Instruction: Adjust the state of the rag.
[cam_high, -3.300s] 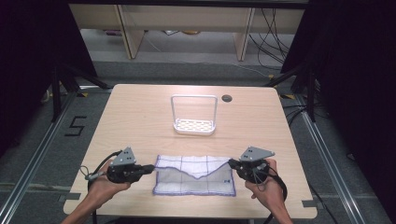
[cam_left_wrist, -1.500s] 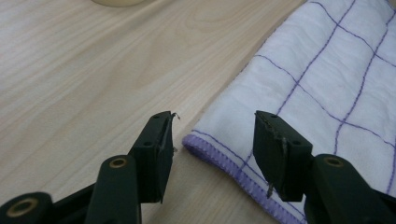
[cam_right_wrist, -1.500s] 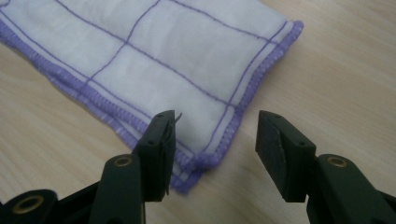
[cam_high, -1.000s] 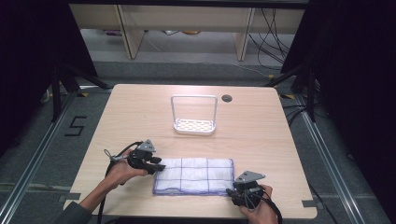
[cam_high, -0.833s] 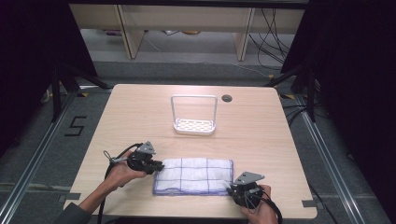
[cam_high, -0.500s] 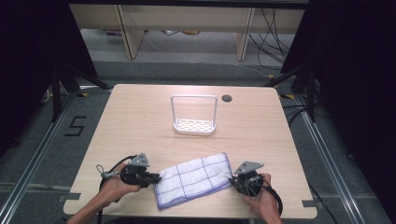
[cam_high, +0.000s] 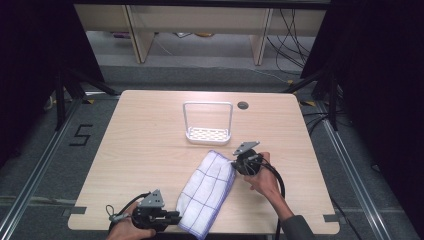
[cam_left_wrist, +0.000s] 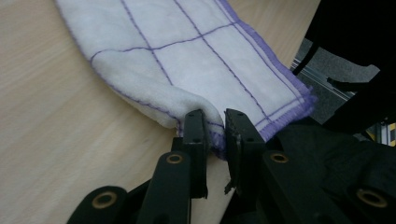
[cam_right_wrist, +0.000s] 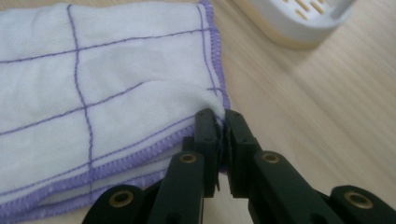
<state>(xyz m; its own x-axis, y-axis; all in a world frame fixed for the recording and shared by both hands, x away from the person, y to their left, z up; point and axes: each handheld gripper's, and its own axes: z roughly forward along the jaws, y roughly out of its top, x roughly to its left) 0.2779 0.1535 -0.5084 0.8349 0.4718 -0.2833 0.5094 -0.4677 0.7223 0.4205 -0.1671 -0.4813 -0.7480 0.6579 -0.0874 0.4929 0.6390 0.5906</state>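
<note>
The folded cloth (cam_high: 206, 193) lies on the table's (cam_high: 140, 145) near half, its long axis running from about seven o'clock up to one o'clock. The left gripper (cam_high: 172, 218) pinches its near corner, jaws clenched on the fabric. The right gripper (cam_high: 234, 163) clamps the far corner, just short of the white rack (cam_high: 208, 134).

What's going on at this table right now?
A person is handling a folded white cloth with purple lines using two hand-held grippers. The left gripper pinches a corner of the cloth near the table's front edge, and the right gripper pinches a corner at the cloth's far end. The cloth lies diagonally across the wooden table, with that far end close to a white rack.
</note>
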